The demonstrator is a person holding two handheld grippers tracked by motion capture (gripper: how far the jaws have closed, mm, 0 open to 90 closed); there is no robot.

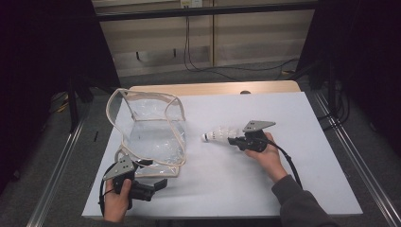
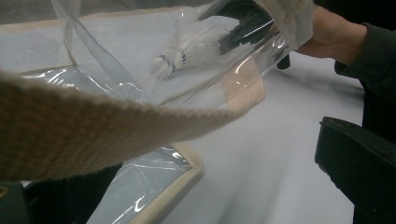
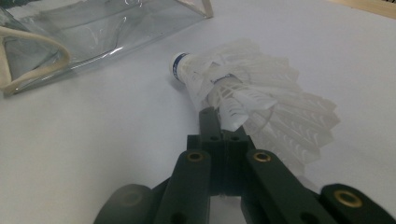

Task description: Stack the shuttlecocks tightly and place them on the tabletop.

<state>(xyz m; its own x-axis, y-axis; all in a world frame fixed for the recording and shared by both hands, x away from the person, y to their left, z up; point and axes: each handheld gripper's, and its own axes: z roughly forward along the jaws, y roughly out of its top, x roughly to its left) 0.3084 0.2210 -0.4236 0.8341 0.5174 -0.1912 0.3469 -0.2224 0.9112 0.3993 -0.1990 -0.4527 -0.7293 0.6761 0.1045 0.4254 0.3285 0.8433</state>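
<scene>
Table (image 1: 227, 189): white top, wooden edge at the far side; bears everything below.

Clear bag (image 1: 151, 137): transparent plastic with beige woven trim, standing on the left half of the table, mouth gaping toward the right; nothing can be made out inside it; in the left gripper view its beige strap (image 2: 93, 135) runs across close before the camera, and the shuttlecocks are seen through the plastic.

Right hand (image 1: 267, 153): forearm in a dark sleeve reaching in from the near right, wrist roughly level, gripper pointing left toward the bag's mouth.

Left hand (image 1: 118, 196): at the near left corner, low by the table edge, gripper pointing right along the bag's near side.

Right gripper (image 1: 236, 140): jaws clenched on the feather skirt of the shuttlecocks; in the right gripper view (image 3: 226, 126) the two black jaws meet tight on the feathers.

Left gripper (image 1: 158, 184): just beside the bag's near bottom corner; one black jaw shows at the right of its own view, the strap lying across before the camera; whether it is released or grasping the strap, I cannot tell.

Shuttlecocks (image 1: 218, 135): white feathered, nested in a short stack, held just above the table, right of the bag's mouth and outside it; cork tip with a blue band (image 3: 180, 65) pointing left at the bag.
</scene>
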